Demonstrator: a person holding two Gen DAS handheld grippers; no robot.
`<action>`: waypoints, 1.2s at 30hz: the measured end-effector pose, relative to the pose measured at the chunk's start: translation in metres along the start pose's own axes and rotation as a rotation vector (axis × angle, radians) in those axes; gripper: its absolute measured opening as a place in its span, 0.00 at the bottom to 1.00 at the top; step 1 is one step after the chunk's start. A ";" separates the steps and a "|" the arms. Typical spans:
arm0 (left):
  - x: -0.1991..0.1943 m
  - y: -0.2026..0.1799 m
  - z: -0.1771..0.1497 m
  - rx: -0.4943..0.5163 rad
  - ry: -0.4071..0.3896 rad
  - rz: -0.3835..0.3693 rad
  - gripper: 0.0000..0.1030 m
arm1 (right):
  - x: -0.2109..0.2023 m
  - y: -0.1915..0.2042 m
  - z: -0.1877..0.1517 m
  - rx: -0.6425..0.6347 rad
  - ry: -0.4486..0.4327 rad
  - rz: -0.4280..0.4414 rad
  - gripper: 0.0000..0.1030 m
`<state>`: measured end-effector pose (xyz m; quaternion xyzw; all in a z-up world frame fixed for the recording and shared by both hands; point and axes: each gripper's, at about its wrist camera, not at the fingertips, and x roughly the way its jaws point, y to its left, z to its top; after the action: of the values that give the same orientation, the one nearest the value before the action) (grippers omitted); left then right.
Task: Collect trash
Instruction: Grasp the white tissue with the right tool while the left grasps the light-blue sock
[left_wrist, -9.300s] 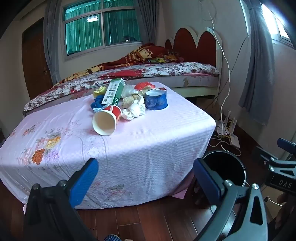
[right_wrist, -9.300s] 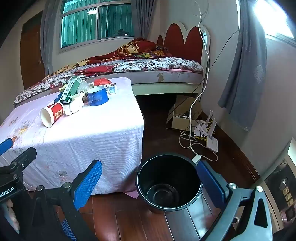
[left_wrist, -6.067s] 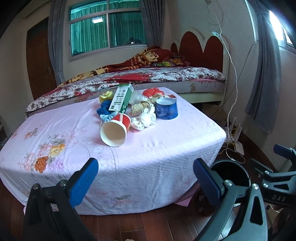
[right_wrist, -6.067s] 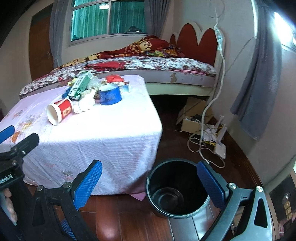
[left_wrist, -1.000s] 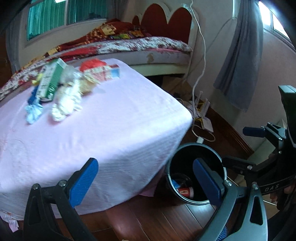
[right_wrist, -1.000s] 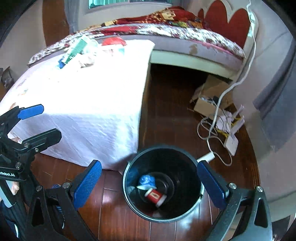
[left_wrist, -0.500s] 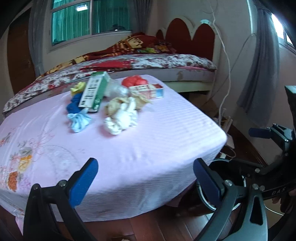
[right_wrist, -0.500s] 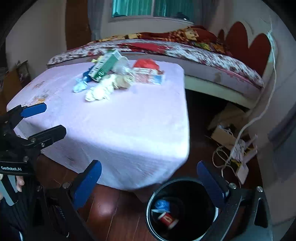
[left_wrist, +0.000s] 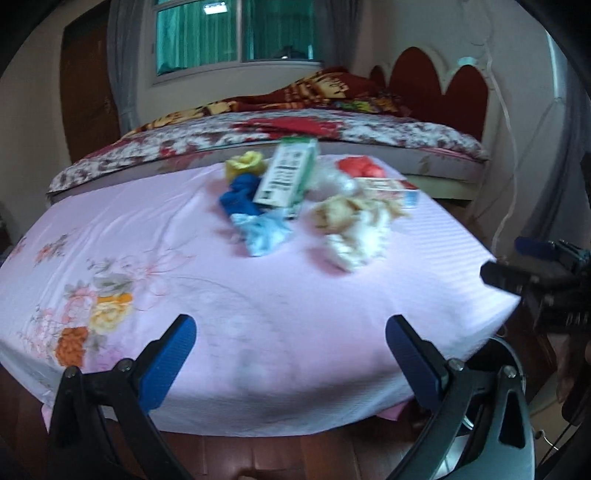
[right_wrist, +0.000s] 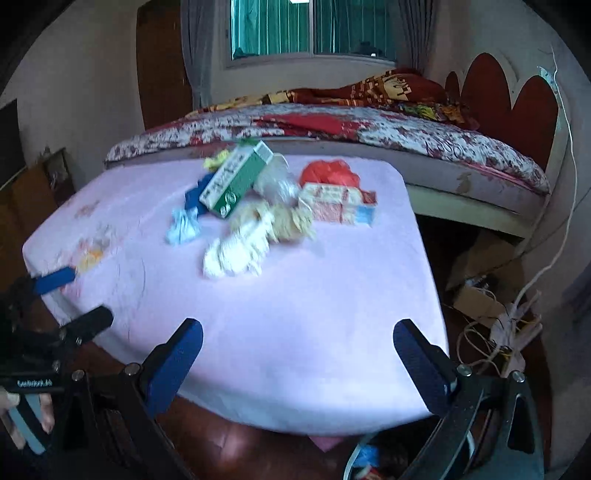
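Bin (right_wrist: 364, 463) contents seen only by right wrist

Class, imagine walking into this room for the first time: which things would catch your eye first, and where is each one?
First comes the heap of rubbish on the pink-covered table: a green carton leaning on top toward the far side, with a crumpled white wad nearer the camera and a red bag to the right. Behind the table, the bed and its scalloped red headboard fill the background. Both grippers hang open at the near edge.
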<state>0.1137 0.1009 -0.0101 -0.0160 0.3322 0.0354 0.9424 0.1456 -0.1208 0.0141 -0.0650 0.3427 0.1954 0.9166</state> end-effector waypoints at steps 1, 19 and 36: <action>0.004 0.008 0.002 -0.005 -0.003 0.013 0.99 | 0.008 0.004 0.004 0.003 0.000 0.006 1.00; 0.087 0.035 0.040 -0.022 0.044 -0.041 0.88 | 0.136 0.051 0.048 -0.008 0.114 0.105 0.39; 0.154 0.031 0.069 -0.064 0.177 -0.101 0.40 | 0.142 -0.003 0.053 0.084 0.100 0.079 0.32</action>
<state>0.2734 0.1445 -0.0534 -0.0660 0.4114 -0.0028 0.9090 0.2763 -0.0654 -0.0387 -0.0226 0.3984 0.2131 0.8918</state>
